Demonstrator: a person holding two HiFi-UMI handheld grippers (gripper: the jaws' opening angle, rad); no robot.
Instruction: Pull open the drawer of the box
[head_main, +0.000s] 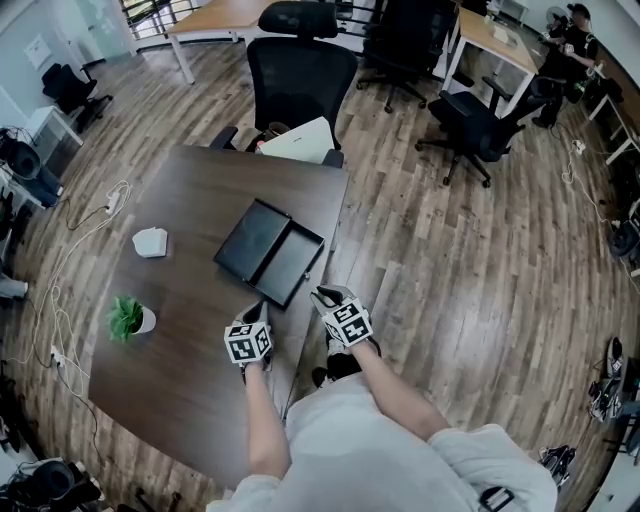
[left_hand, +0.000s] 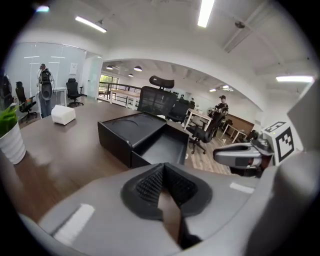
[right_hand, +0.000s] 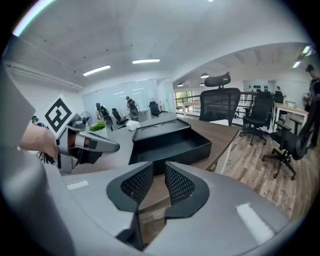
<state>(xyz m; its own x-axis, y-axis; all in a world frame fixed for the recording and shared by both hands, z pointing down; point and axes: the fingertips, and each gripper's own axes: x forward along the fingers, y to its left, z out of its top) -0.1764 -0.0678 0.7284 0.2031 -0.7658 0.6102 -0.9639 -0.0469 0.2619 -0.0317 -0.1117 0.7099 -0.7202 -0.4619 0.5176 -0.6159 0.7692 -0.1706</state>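
Observation:
The black box (head_main: 250, 238) lies flat on the dark table (head_main: 190, 380), and its drawer (head_main: 294, 266) is pulled out toward the table's near right edge, showing an empty tray. Both grippers hover short of the drawer front and touch nothing. My left gripper (head_main: 258, 312) has its pads meeting at the tips, with nothing between them (left_hand: 163, 170). My right gripper (head_main: 325, 296) stands just off the table edge with a narrow empty gap between its pads (right_hand: 159, 175). The open drawer (right_hand: 170, 145) lies ahead of it. In the left gripper view the box (left_hand: 125, 132) sits ahead.
A small potted plant (head_main: 128, 318) and a white object (head_main: 150, 242) stand on the table's left side. A black office chair (head_main: 300, 70) is pushed in at the far edge. Cables (head_main: 60, 300) trail on the wood floor at the left.

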